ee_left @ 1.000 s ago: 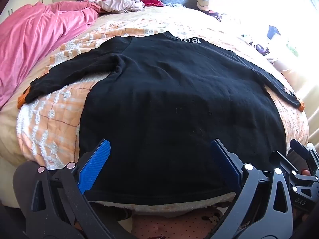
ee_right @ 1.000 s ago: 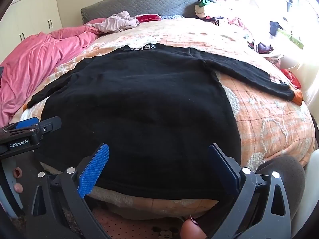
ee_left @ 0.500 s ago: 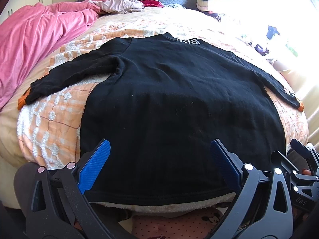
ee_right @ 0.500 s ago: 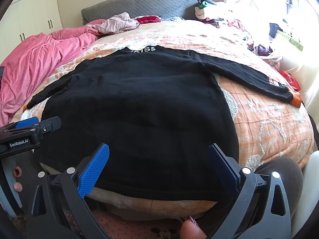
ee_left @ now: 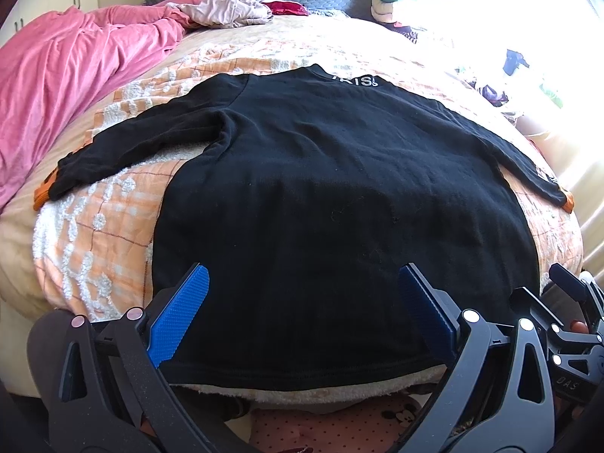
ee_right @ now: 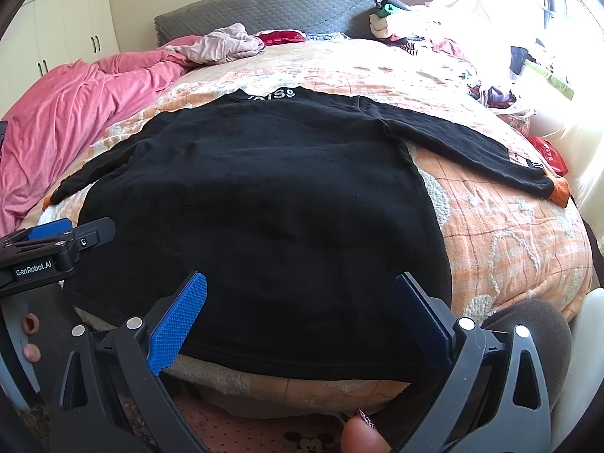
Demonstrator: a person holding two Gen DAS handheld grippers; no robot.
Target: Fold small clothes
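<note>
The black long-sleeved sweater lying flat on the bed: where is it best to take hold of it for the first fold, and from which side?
Probably grip the black long-sleeved sweater at its orange cuffs, or at the hem corners by the bed's near edge. The sleeves lie spread outward, so come from each outer side: left gripper to one sleeve, right gripper to the other. Both jaws stand open.

The bed (ee_left: 94, 249) wears an orange-and-white quilt; a black sweater (ee_left: 339, 204) lies flat across it, sleeves out; left of the sweater a pink blanket (ee_left: 64, 75); beyond its collar, crumpled clothes (ee_left: 226, 9) by the headboard.
</note>
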